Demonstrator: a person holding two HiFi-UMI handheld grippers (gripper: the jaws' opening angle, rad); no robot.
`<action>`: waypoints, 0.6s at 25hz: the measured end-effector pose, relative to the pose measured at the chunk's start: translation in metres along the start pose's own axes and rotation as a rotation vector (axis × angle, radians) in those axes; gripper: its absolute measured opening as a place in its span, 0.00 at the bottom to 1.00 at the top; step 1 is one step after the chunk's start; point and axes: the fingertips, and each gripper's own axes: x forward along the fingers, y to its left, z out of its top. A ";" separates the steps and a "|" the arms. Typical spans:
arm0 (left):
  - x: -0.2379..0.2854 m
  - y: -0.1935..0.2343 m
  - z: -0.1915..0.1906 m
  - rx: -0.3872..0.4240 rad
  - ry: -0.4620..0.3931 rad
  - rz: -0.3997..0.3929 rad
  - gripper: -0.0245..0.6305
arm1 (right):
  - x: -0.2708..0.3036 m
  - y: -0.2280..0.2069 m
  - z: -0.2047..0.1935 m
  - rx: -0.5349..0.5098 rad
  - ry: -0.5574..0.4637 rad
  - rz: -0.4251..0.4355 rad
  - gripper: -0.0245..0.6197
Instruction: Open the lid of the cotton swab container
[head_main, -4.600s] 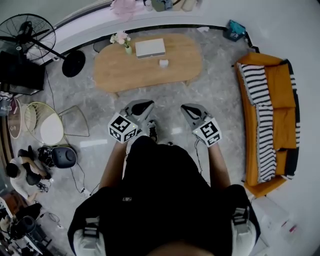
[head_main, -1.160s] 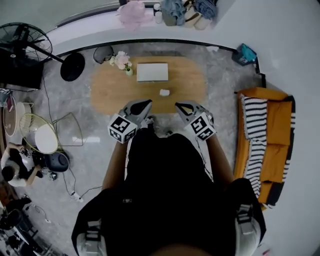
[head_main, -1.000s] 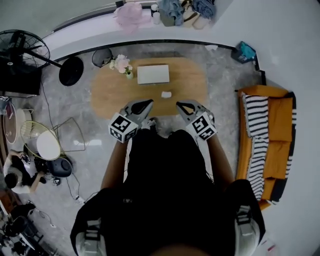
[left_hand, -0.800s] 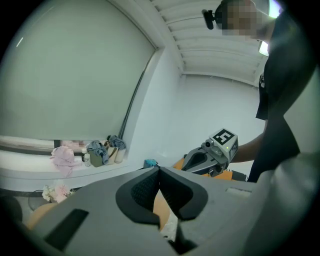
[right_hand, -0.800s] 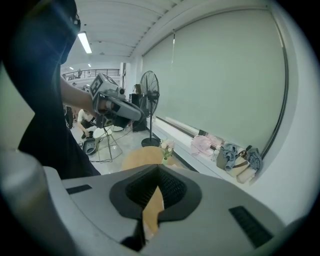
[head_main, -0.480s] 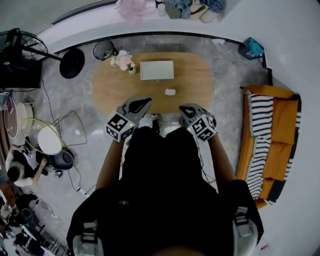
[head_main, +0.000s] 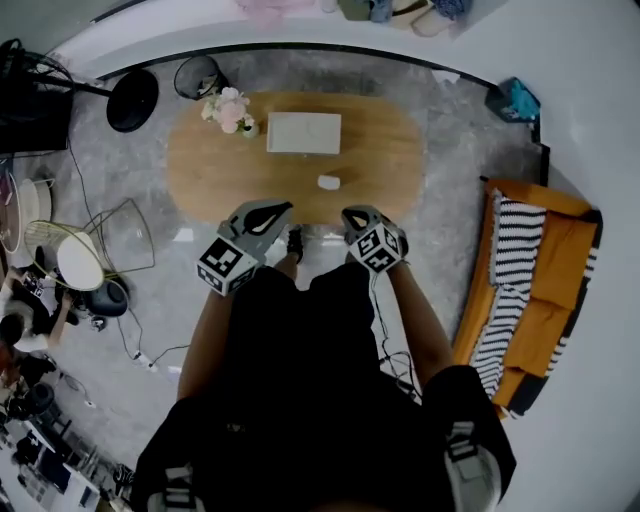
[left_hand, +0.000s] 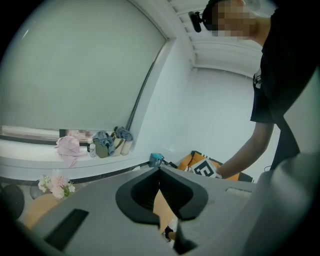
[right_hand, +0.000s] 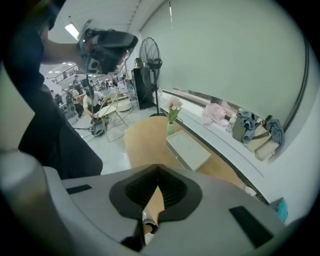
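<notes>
While the left gripper (head_main: 284, 208) and right gripper (head_main: 348, 214) hover with fingers clenched on nothing, the cotton swab container (head_main: 328, 182) sits apart on the surface (head_main: 200, 170); opening is not yet begun.

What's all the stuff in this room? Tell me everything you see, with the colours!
table: one, light wood, oval, middle of the floor
tray: one, white, far side of the table
small container: one, white, on the table, nearer the person
flowers: one bunch, pink and white, table's far left end
sofa: one, orange, at the right
fan: one, black, floor at the left
left gripper: one, grey, shut, empty, by the table's near edge
right gripper: one, grey, shut, empty, beside it
</notes>
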 end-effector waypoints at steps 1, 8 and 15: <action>0.003 0.001 -0.002 -0.006 0.000 0.000 0.04 | 0.010 -0.004 -0.003 0.011 0.000 0.000 0.03; 0.019 -0.005 -0.036 -0.053 0.035 -0.032 0.04 | 0.071 -0.017 -0.027 0.048 0.043 0.032 0.03; 0.038 -0.005 -0.055 -0.064 0.070 -0.066 0.04 | 0.129 -0.037 -0.066 -0.011 0.141 0.051 0.24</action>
